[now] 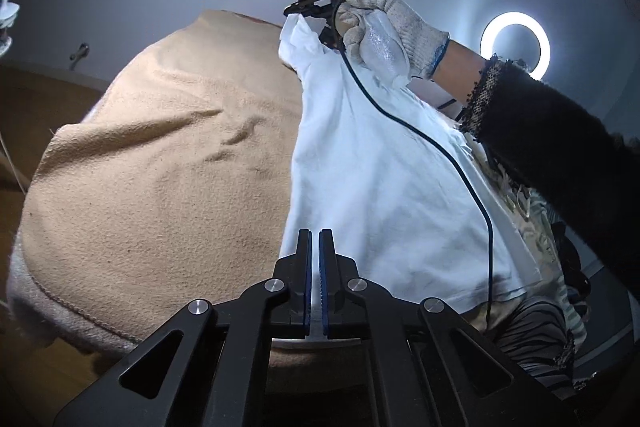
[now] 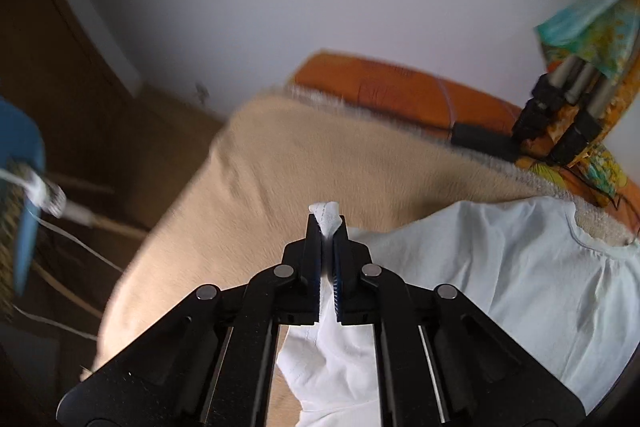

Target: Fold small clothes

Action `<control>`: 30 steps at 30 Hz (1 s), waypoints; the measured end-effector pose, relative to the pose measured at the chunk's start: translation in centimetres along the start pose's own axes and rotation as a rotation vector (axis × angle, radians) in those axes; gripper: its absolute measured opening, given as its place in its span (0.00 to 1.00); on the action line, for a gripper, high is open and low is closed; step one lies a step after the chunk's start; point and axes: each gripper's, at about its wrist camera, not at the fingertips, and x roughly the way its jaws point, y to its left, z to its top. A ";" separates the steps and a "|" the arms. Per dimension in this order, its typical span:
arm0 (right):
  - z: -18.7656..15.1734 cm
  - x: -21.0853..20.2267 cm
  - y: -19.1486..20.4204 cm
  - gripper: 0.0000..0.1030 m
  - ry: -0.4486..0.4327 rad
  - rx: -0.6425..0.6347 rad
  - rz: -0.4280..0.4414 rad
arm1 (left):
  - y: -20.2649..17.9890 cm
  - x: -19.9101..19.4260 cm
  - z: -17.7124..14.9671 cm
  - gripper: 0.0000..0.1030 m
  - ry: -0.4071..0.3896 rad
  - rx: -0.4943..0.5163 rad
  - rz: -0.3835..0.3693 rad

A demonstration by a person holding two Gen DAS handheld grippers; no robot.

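Note:
A small white garment (image 1: 384,179) hangs stretched in the air over a tan blanket (image 1: 160,167). My left gripper (image 1: 314,239) is shut on the garment's lower edge. My right gripper (image 1: 304,11), held by a gloved hand (image 1: 384,31), pinches the garment's upper corner. In the right wrist view my right gripper (image 2: 327,223) is shut on a bunched white corner that pokes out past the fingertips. The rest of the garment (image 2: 500,267) lies over the tan blanket (image 2: 256,179), its neckline at the right.
An orange cushion (image 2: 400,91) lies behind the blanket. Tripod legs (image 2: 560,115) and a colourful patterned cloth (image 2: 600,27) stand at the right. A ring light (image 1: 516,45) glows by the wall. A black cable (image 1: 440,147) crosses the garment. Striped clothes (image 1: 532,331) sit lower right.

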 end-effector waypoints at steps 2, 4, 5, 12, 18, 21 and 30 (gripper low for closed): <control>-0.2 -0.5 -1.4 0.05 -0.018 0.047 0.033 | 0.0 0.3 -0.1 0.01 0.009 0.004 0.003; -0.9 -0.4 -1.9 0.05 -0.007 0.038 0.004 | 0.0 0.6 -0.2 0.01 0.012 0.006 0.026; -1.3 -0.3 -1.9 0.05 0.008 0.028 -0.013 | -0.2 0.5 -0.1 0.01 -0.004 0.010 0.058; -1.0 0.7 -1.8 0.05 0.014 0.011 -0.002 | 0.8 0.0 0.5 0.50 0.004 -0.027 0.138; -0.5 1.5 -0.3 0.05 0.012 -0.031 -0.004 | 0.3 1.5 0.0 0.00 0.026 0.004 0.114; -0.4 1.3 0.0 0.05 0.015 -0.033 -0.007 | 0.9 1.8 -0.1 0.01 0.039 -0.047 0.055; -0.1 -1.4 -3.0 0.05 -0.078 0.086 0.094 | 0.6 0.2 0.8 0.00 -0.003 -0.078 0.016</control>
